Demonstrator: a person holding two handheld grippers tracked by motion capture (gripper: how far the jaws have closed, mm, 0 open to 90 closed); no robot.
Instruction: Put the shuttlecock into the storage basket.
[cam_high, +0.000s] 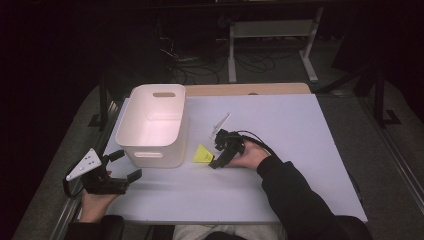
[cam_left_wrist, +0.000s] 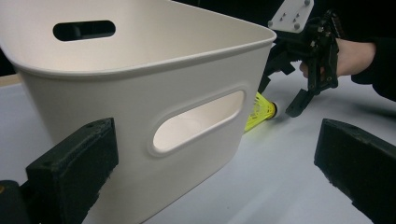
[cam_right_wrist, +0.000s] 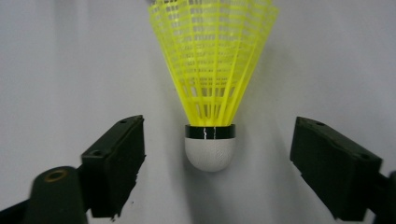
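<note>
Right gripper view puts the yellow shuttlecock (cam_right_wrist: 212, 93) lying on the white table (cam_right_wrist: 70, 70) with its white cork nose (cam_right_wrist: 209, 153) pointing straight back at the gripper and its skirt fanning away, so its long axis runs along the line of approach. The nose sits between the two black jaws of the right gripper (cam_right_wrist: 219, 172), which are spread wide and touch nothing; there is bare table on either side of the cork.

From the high view, the shuttlecock (cam_high: 202, 154) lies near the middle of the table, just beside the near right corner of the white bin (cam_high: 155, 125). The right gripper (cam_high: 218, 159) is right at it. The left gripper (cam_high: 125, 169), also spread and empty, rests near the table's front left edge, facing the bin's near wall, well apart from the shuttlecock.

My judgement: the right hand is placed to close on the nose, since a short push forward would bring the jaws beside the cork.
</note>
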